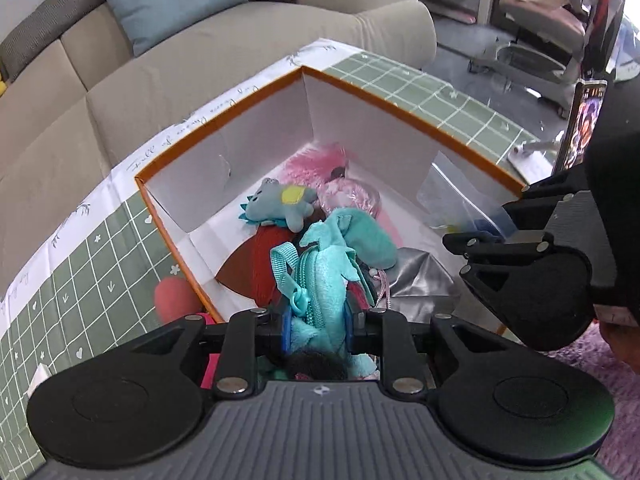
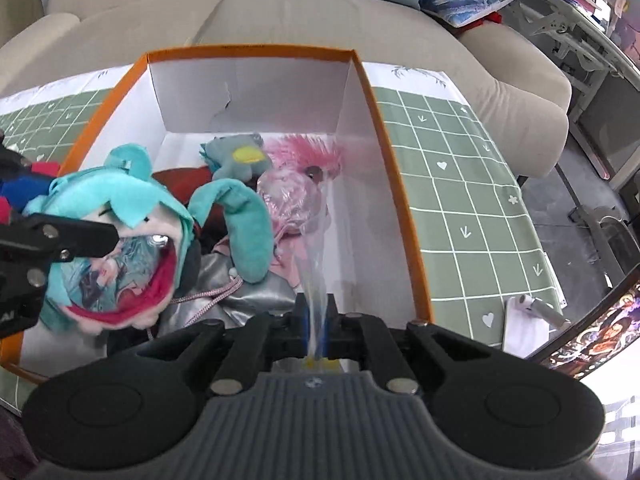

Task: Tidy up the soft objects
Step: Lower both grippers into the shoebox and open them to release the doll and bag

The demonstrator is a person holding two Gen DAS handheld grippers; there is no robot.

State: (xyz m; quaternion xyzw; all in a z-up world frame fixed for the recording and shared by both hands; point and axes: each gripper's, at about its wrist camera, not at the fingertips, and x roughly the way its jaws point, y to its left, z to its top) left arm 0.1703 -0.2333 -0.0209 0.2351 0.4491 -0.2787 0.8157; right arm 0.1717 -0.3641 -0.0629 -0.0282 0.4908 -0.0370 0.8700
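An orange-rimmed white box [image 1: 248, 92] [image 2: 400, 184] stands on the table. My left gripper [image 1: 318, 322] is shut on a teal-haired plush doll pouch [image 1: 324, 276] [image 2: 116, 232] and holds it over the box's near side. My right gripper [image 2: 316, 330] is shut on a clear plastic bag [image 2: 314, 264] that hangs into the box; it also shows in the left wrist view [image 1: 452, 196]. Inside lie a small blue-grey plush [image 1: 276, 204] [image 2: 236, 158], a pink fluffy toy in plastic [image 1: 344, 184] [image 2: 296, 184], a red cloth [image 1: 256, 260] and silver fabric [image 1: 420, 280] [image 2: 248, 292].
The table has a green grid cloth [image 1: 80, 280] [image 2: 460, 184]. A beige sofa [image 1: 160, 72] [image 2: 320, 20] with a blue cushion [image 1: 168, 0] stands behind. A pink round thing [image 1: 176, 300] lies left of the box. A white object [image 2: 532, 308] lies at the table's right edge.
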